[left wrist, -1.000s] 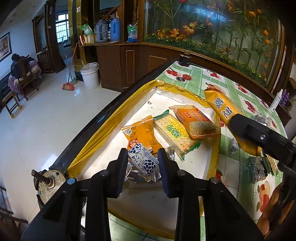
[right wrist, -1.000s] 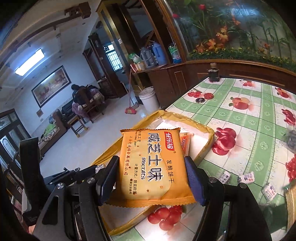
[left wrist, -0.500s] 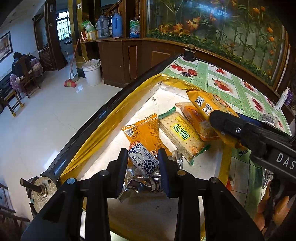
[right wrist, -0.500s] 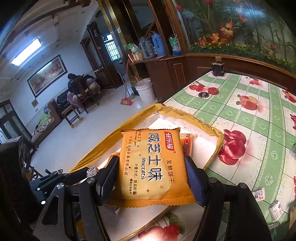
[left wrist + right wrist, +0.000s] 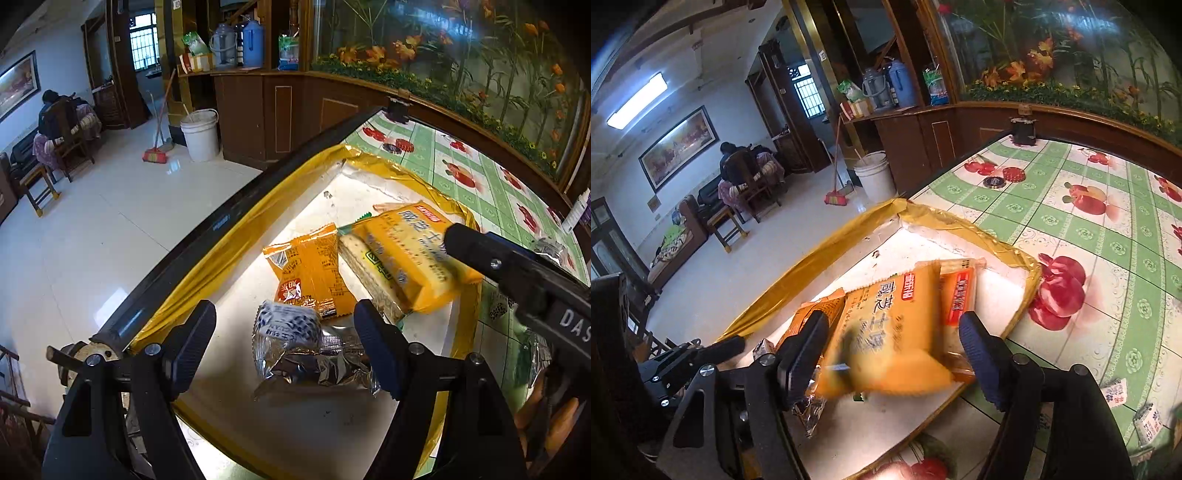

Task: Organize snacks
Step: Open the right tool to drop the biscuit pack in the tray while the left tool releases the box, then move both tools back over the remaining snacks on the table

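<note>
Green-and-white fruit-print tablecloth covers the table; a shallow white foam tray with a crinkled gold-foil rim sits at its edge, the polished white floor dropping away beyond the dark table edge.

Left gripper angled down over the near tray end. Jaws opening, pads clear of the blue-and-white foil snack packet, which lies crumpled on the tray floor between them.

Right gripper angled down at the tray's right side. Jaws opening; large yellow biscuit packet between them, blurred, apparently no longer pinched and tilted across a green-edged cracker pack. Beside these lies a glossy orange sachet. Free tray floor remains toward the far corner.
</note>
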